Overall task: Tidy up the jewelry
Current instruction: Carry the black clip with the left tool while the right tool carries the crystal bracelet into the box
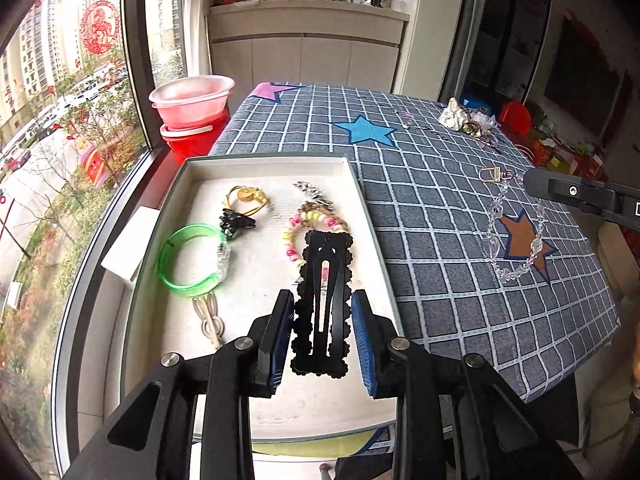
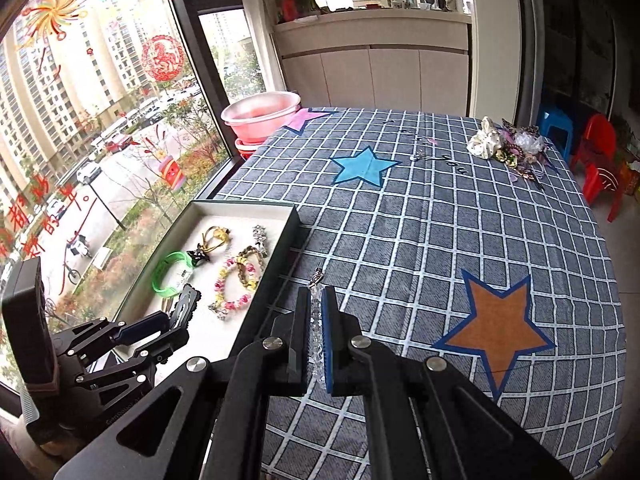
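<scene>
Left gripper (image 1: 322, 328) jaws apart around black hair clip (image 1: 323, 300) lengthwise over tray (image 1: 372, 216); right gripper (image 2: 316, 336) clamps crystal chain (image 2: 317, 320) right of tray.

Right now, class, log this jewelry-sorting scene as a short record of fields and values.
Left gripper: jaws around a black hair clip, above the tray
Right gripper: shut on a clear bead chain, above the tablecloth
Tray: holds green bangle, pastel bead bracelet
Tablecloth: grey checked, star patches
Unsorted pile: far right corner
</scene>
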The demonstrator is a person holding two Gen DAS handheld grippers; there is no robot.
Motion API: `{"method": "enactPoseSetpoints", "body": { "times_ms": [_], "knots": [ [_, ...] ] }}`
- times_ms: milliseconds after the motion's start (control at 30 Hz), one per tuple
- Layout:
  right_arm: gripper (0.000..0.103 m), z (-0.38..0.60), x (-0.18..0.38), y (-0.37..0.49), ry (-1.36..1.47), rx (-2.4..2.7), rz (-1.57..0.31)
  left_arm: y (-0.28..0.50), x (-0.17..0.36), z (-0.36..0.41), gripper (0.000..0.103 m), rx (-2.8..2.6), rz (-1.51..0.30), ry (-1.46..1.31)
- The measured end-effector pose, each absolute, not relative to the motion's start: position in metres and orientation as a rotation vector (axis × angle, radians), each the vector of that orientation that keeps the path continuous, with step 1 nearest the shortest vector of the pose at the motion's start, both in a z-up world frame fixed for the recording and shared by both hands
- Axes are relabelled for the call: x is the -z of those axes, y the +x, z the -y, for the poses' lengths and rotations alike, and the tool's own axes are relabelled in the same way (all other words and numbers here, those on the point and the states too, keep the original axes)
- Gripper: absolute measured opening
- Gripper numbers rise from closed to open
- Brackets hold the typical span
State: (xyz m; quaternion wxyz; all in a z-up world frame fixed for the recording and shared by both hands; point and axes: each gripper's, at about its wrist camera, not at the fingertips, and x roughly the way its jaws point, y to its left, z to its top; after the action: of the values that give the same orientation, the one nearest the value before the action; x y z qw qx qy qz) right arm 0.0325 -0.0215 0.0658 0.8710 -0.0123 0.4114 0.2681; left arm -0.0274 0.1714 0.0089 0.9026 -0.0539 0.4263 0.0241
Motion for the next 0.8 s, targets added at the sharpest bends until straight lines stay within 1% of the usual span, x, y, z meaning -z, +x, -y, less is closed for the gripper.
{"method": "enactPoseSetpoints", "body": {
  "times_ms": [200,400,800],
  "knots": [
    [0.006,-0.021,-0.067,0.027,-0.067,-0.659,-0.868,-0.038,0.001,-0.205,0.038,-0.129,-0.906,-0.125],
    [0.006,-0.061,-0.056,0.016,-0.101,-0.755,-0.901,-0.048,0.014,-0.226,0.038,-0.178,-0.944,-0.135],
    [0.005,-0.105,-0.026,-0.002,-0.14,-0.885,-0.996,-0.044,0.027,-0.232,0.037,-0.172,-0.99,-0.12]
  ]
}}
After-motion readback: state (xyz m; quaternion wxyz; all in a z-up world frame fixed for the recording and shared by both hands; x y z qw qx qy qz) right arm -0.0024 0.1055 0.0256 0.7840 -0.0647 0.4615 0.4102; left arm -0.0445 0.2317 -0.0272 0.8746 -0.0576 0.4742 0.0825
